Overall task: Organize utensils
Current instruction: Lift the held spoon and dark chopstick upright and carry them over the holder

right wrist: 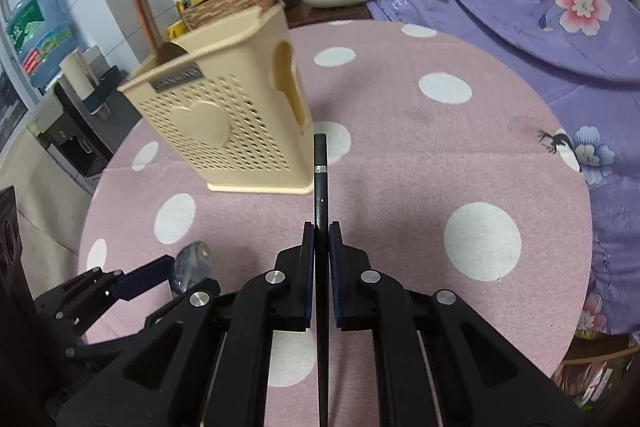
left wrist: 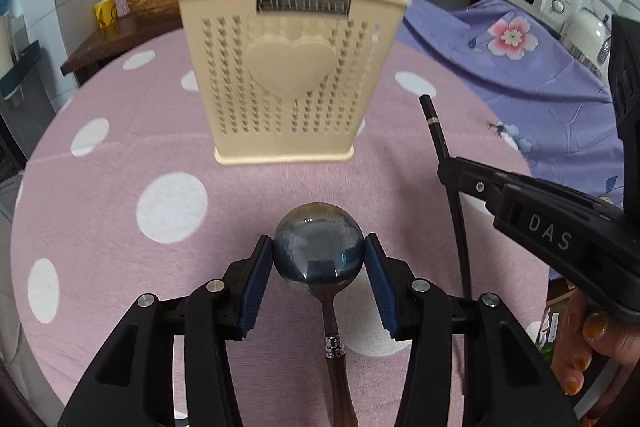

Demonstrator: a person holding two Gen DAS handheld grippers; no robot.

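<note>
Two utensils are up off the bench: the left tool [left wrist: 319, 255] clamps the spoon [left wrist: 319, 247] by its slick, rounded bowl, a slip-prone hold; the right tool [right wrist: 321, 241], nearly shut, pinches the light, stiff chopstick [right wrist: 321, 183] midway, near the holder [left wrist: 288, 75]

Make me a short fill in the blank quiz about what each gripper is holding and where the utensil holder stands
The left gripper grips a spoon by its ____. The right gripper is shut on a black ____. The beige utensil holder has a raised ____ shape on its front. It stands on a pink cloth with white ____.

Missing words: bowl; chopstick; heart; dots
</note>
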